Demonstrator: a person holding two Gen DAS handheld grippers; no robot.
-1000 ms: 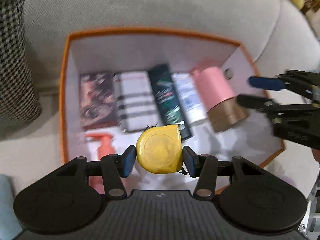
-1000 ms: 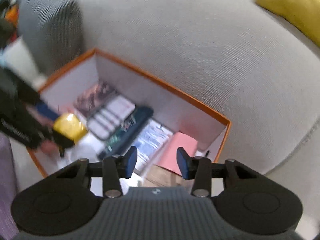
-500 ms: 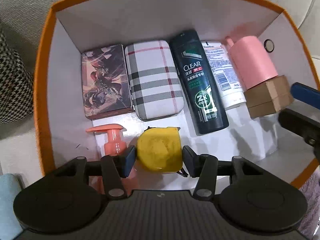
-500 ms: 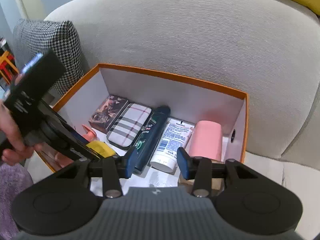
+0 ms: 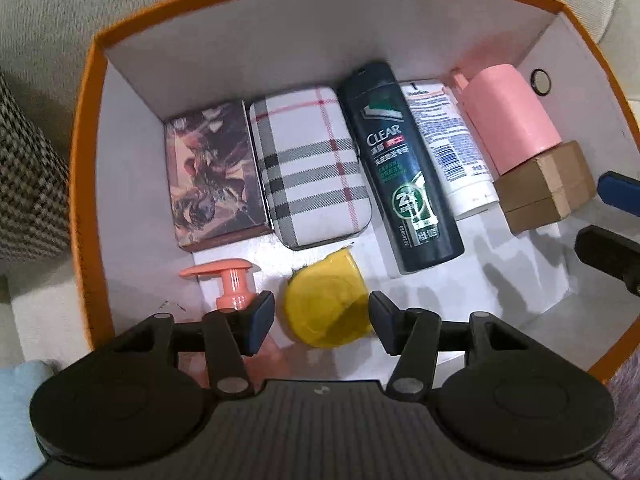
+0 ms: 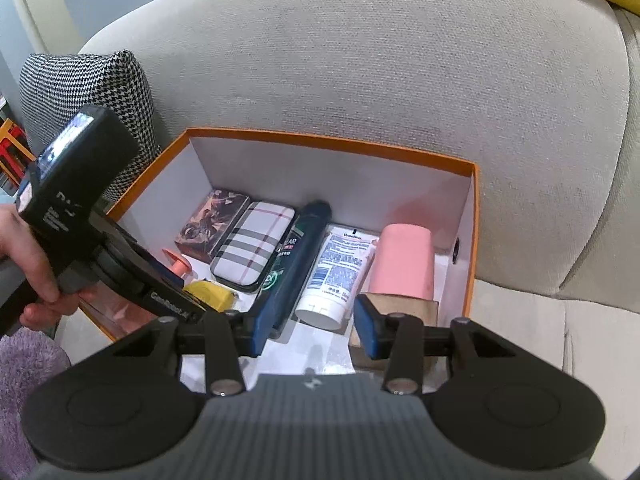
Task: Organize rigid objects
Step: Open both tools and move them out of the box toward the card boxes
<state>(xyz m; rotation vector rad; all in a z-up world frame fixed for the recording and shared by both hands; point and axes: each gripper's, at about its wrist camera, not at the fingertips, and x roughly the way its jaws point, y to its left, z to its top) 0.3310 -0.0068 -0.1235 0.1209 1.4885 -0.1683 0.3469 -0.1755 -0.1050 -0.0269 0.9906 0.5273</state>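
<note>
A yellow tape measure lies tilted on the white floor of the orange box, beside a coral pump bottle. My left gripper points straight down into the box with its jaws opening. The tape measure sits between the pads, with a gap at each side. My right gripper hovers over the box's front right, open, with nothing between its fingers. Its fingers show at the right edge of the left wrist view.
Along the back of the box lie a pictured box, a plaid case, a dark shampoo bottle, a white tube, a pink cylinder and a brown carton. A houndstooth cushion and grey sofa back surround the box.
The left gripper came down into the box with the tape measure, then its jaws parted and let the tape measure go onto the floor. The right gripper barely shifted.
</note>
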